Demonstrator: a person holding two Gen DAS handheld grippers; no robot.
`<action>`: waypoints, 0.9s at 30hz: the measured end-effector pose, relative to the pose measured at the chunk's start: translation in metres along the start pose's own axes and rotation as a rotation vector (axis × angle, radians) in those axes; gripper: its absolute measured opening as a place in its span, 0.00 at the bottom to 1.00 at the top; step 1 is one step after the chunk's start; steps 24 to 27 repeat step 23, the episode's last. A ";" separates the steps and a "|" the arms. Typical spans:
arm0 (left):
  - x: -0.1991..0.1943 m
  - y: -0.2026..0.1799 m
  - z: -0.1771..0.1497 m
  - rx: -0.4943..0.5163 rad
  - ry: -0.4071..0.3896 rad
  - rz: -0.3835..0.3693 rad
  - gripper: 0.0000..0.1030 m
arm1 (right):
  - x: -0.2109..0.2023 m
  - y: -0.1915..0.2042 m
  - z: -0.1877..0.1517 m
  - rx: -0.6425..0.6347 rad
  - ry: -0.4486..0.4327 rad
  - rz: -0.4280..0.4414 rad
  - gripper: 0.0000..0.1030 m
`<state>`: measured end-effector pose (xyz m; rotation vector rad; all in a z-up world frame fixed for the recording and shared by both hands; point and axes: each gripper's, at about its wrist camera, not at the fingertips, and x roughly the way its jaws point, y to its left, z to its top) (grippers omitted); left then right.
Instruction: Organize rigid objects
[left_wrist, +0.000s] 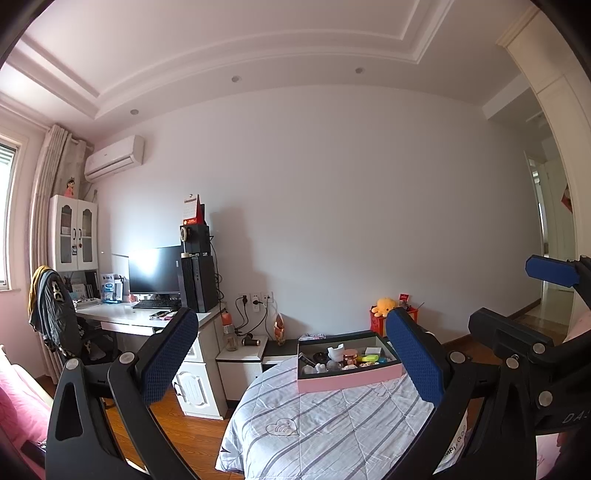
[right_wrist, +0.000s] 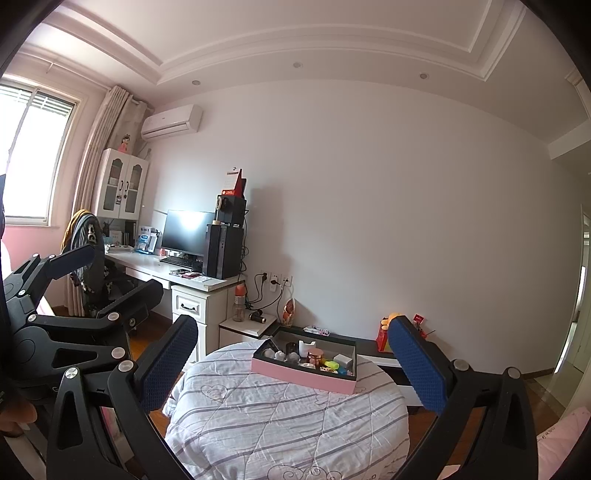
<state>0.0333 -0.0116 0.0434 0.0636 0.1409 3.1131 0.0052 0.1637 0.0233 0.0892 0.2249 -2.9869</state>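
On the striped quilt (right_wrist: 280, 417) sits a pink-walled tray (right_wrist: 303, 376) of small items; both tongs (left_wrist: 291, 358) (right_wrist: 291, 365) gape empty

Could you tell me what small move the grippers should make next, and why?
Probably bring the right gripper forward and down toward the pink box on the striped quilt. Both it and the left gripper are open, empty and held well back from the box, while the small items to organize sit inside it, so nothing can be grasped from here.
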 end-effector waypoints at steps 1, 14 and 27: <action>0.000 0.000 0.000 0.000 -0.001 0.000 1.00 | 0.000 0.000 -0.001 -0.001 0.000 0.000 1.00; -0.001 0.003 -0.001 0.010 -0.003 0.010 1.00 | -0.001 -0.001 0.000 -0.005 0.001 -0.004 1.00; -0.002 0.004 0.000 0.013 -0.003 0.009 1.00 | -0.002 -0.003 0.000 -0.005 0.002 -0.001 1.00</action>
